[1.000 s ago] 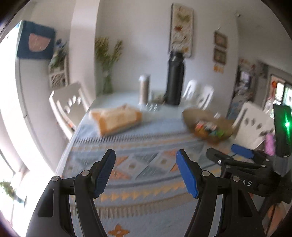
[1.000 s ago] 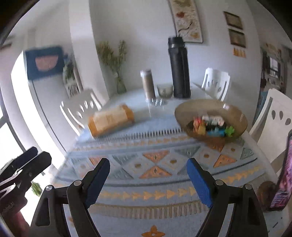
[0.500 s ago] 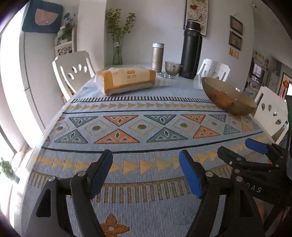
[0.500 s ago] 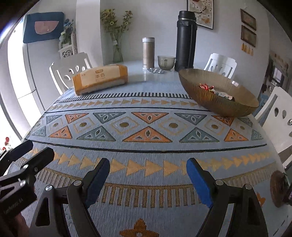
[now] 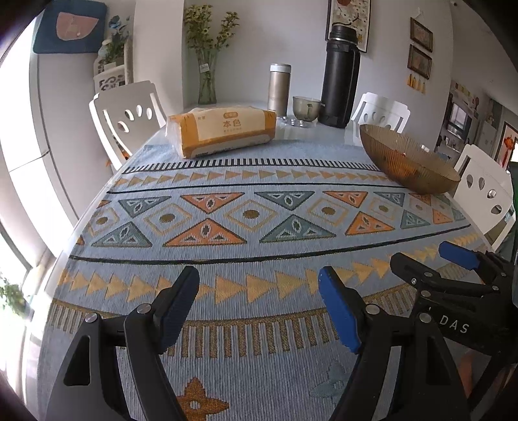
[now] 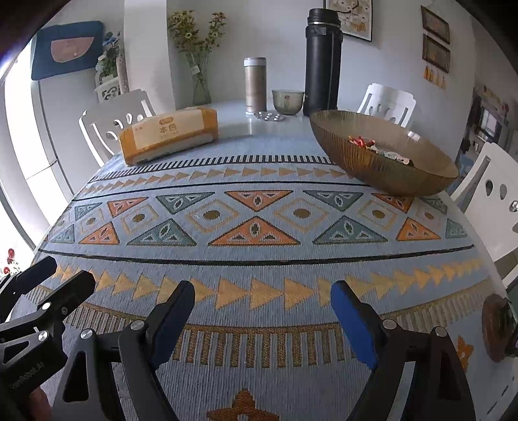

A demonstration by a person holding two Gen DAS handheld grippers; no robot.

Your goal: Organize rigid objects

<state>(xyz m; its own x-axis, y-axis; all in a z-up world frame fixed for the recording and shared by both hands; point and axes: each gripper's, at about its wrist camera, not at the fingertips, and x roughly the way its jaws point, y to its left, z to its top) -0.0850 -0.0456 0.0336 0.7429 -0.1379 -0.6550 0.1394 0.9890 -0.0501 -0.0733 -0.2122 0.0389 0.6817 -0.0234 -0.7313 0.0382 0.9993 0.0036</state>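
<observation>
Having dropped, both tongs [image 5: 259,291] [image 6: 262,304] hover low over tablecloth [image 5: 259,210].

Bowl [image 6: 385,162] contents: small coloured pieces, too small to identify. Brown round item [image 6: 497,328] at right edge: cut off, unidentifiable.

1. White walls [image 5: 291,29] are observed, with framed pictures [image 5: 420,45] hung at the right.
2. White cut-out chairs [image 5: 129,110] are placed around the surface [image 5: 323,136].
3. Strong daylight is admitted through a window [image 5: 13,207] at the left.
4. A white shelf [image 5: 111,77] is noted in the corner.
</observation>
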